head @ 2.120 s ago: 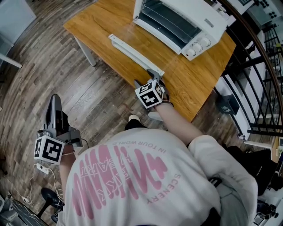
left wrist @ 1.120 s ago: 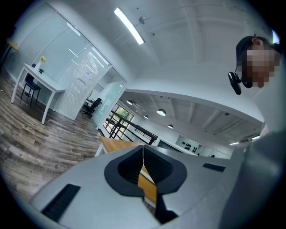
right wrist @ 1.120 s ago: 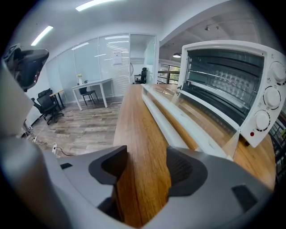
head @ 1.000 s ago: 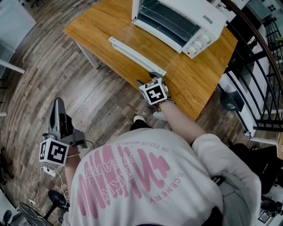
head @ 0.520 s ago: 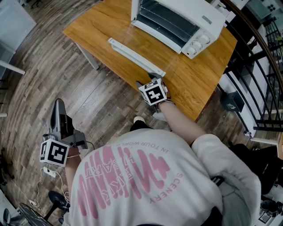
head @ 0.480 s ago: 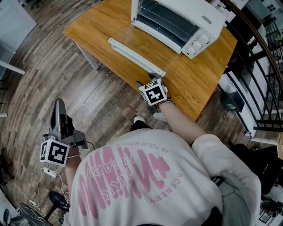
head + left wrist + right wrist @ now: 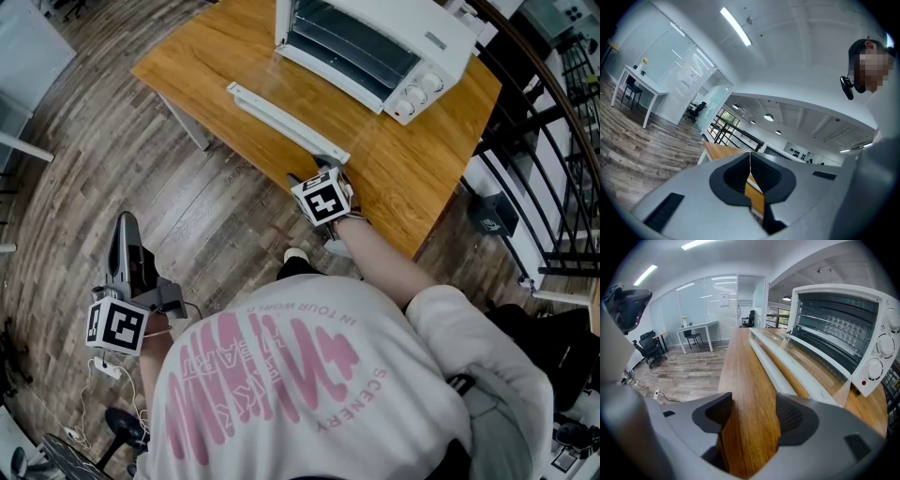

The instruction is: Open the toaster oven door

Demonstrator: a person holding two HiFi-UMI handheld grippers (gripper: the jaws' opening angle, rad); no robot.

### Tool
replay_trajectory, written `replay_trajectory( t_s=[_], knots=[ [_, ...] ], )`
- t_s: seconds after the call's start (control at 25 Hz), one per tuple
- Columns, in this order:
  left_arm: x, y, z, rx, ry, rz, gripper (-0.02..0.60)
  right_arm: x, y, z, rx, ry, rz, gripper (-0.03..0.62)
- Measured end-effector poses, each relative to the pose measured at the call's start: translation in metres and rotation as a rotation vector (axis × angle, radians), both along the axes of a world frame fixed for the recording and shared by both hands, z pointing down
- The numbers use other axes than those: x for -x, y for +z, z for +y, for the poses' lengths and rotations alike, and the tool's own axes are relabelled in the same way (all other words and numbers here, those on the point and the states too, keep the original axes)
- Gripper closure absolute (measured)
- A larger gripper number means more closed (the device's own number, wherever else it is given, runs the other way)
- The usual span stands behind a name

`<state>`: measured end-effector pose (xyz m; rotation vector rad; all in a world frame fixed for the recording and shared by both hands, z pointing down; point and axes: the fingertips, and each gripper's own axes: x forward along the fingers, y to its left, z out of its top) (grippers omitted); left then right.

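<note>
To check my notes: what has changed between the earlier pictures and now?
Nothing visibly changed. The toaster oven door is still folded down open. The right gripper still hovers open by the door's near corner. The left gripper stays shut.

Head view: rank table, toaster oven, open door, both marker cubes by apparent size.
1. table
2. toaster oven, partly cropped
3. open door
4. right marker cube and left marker cube: look alike

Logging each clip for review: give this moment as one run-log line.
toaster oven door: open, folded down flat | right gripper: open, empty, over table edge near door | left gripper: shut, empty, away from table
</note>
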<state>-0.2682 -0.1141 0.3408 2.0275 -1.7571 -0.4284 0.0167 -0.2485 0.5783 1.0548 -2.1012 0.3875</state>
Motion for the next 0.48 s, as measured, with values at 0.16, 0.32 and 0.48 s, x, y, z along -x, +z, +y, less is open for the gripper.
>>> replay_trajectory(
  t_s=[0.16,0.32,0.48],
  knots=[
    [-0.0032,0.0013,-0.0019,-0.002,0.009,-0.001,0.560,-0.0007,0.0038,0.0048,0.021,-0.021,0.022,0.315],
    [-0.0024,0.0034,-0.0033,0.001,0.010,0.002,0.560,0.0016,0.0039,0.0067,0.002,-0.057,0.060,0.253],
    [0.0009,0.0036,-0.0035,0.001,0.012,0.003,0.560,0.0035,0.0026,0.0079,0.006,-0.051,0.073,0.250]
  ],
)
